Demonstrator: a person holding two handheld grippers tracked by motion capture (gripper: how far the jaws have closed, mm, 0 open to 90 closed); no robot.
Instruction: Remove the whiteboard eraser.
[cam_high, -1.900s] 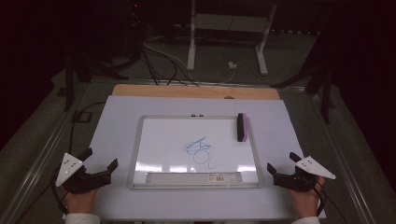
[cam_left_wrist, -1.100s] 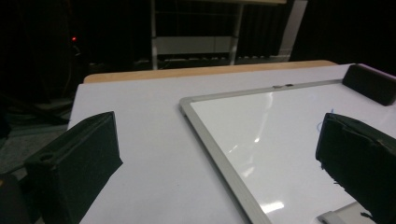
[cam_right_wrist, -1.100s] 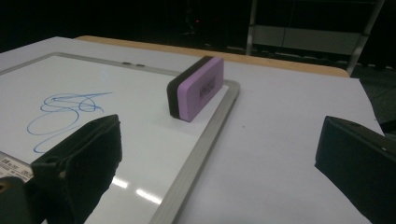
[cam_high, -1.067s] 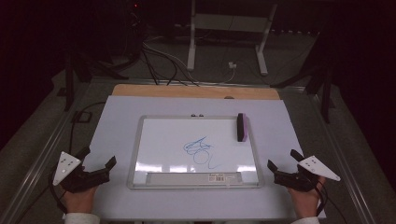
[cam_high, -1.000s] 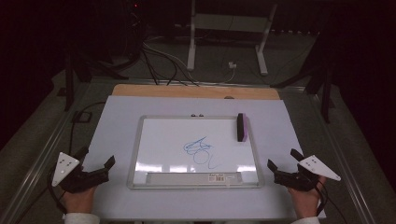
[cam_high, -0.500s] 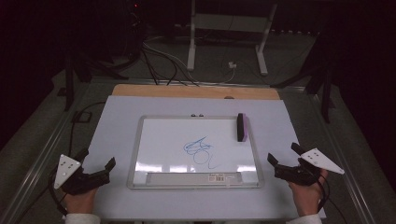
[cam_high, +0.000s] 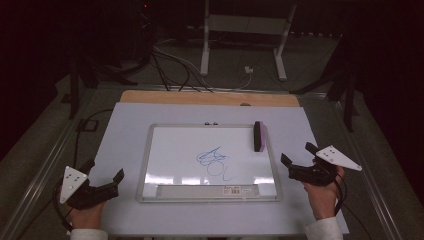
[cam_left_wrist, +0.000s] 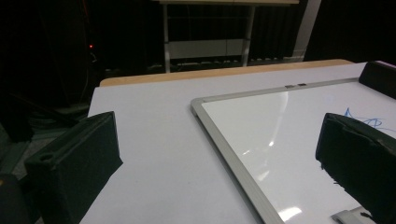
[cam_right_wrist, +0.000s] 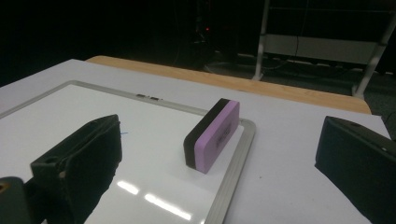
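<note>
Eraser (cam_high: 258, 136) stands on its edge at the whiteboard's (cam_high: 175, 150) right rim, ahead of the right gripper (cam_high: 299, 159). Both grippers gape wide, empty; left gripper (cam_high: 104, 176) sits off the board's left corner. Blue scribble (cam_high: 214, 162) spells nothing legible; barcode sticker (cam_high: 234, 189) too small to read.

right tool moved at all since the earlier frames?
Yes, slightly. The right tool has edged forward and inward, toward the whiteboard frame's right edge and the eraser.

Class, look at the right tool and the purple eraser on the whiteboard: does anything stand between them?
Nothing visible does. The right tool hovers open beside the whiteboard's right edge, and the eraser stands on edge at the board's right rim, straight ahead between its jaws in the right gripper view. Bare table cover and frame lie between.
</note>
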